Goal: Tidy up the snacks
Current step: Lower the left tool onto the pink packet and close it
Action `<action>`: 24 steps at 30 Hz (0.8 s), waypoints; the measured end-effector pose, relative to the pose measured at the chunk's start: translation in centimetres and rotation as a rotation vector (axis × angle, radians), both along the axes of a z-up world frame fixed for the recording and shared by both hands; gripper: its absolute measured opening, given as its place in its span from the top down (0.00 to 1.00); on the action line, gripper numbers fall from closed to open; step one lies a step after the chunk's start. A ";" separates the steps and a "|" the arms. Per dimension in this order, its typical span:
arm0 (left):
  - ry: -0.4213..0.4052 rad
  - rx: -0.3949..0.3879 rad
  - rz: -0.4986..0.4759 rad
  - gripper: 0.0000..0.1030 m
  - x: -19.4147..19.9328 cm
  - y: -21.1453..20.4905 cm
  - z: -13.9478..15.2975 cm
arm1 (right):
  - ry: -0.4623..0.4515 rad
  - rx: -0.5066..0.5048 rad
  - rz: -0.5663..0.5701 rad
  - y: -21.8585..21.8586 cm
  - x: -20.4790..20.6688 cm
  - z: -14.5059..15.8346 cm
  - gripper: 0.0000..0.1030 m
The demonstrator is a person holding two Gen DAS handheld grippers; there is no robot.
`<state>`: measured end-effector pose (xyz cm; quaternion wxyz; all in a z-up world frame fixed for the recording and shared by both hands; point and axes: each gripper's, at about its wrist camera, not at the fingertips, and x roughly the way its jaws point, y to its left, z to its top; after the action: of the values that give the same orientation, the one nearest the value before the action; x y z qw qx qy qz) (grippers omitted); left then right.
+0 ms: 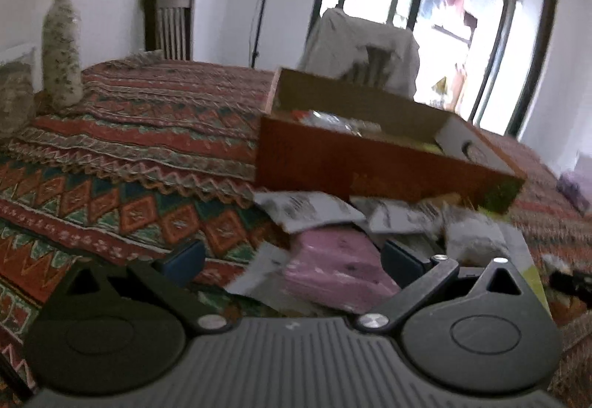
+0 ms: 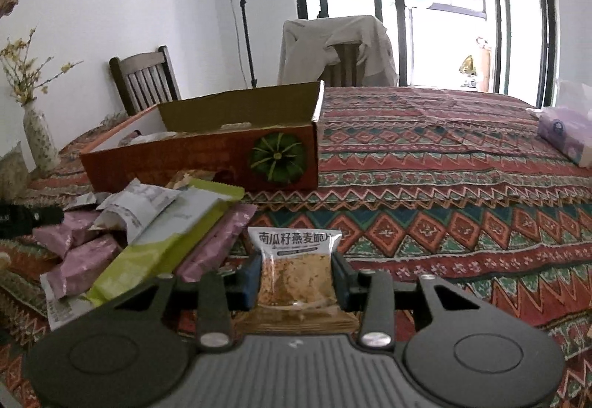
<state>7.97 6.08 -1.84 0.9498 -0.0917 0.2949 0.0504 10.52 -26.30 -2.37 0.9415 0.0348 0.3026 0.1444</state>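
My right gripper [image 2: 296, 278] is shut on a clear packet of oat crisp snack [image 2: 295, 267], its blue pads pressing both sides. To its left lies a pile of pink wrappers [image 2: 79, 260], white packets [image 2: 137, 204] and a green-and-white pack [image 2: 166, 234]. Behind the pile stands an open orange cardboard box [image 2: 207, 156] with a green pumpkin print, a few packets inside. In the left wrist view my left gripper [image 1: 292, 256] is open above a pink wrapper [image 1: 333, 263] in the same pile, with the orange box [image 1: 370, 163] just beyond.
A patterned cloth [image 2: 444, 186] covers the table. A vase with yellow twigs [image 1: 61, 49] stands at the far left. A purple tissue pack [image 2: 566, 134] lies at the right edge. Two chairs [image 2: 144, 78] stand behind the table, one draped with a grey garment [image 2: 333, 45].
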 end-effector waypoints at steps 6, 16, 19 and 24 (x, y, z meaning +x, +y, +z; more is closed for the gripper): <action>0.068 0.137 -0.007 0.00 2.0 -2.8 0.2 | -0.006 0.016 -0.001 0.2 -0.6 -0.1 0.62; 0.213 0.254 -0.058 0.32 4.5 -5.0 -0.8 | -0.012 0.043 -0.028 -0.6 -1.2 -0.2 0.62; 0.190 0.240 -0.046 0.36 3.9 -4.8 -0.5 | -0.018 0.043 -0.026 -0.7 -1.4 -0.2 0.62; 0.157 0.196 -0.038 0.38 2.6 -3.8 0.2 | -0.034 0.047 -0.022 -0.8 -1.9 0.0 0.62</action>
<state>10.54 2.24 -1.61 0.9289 0.0115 0.3637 0.0679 8.67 -27.08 -2.36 0.9470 0.0579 0.2826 0.1416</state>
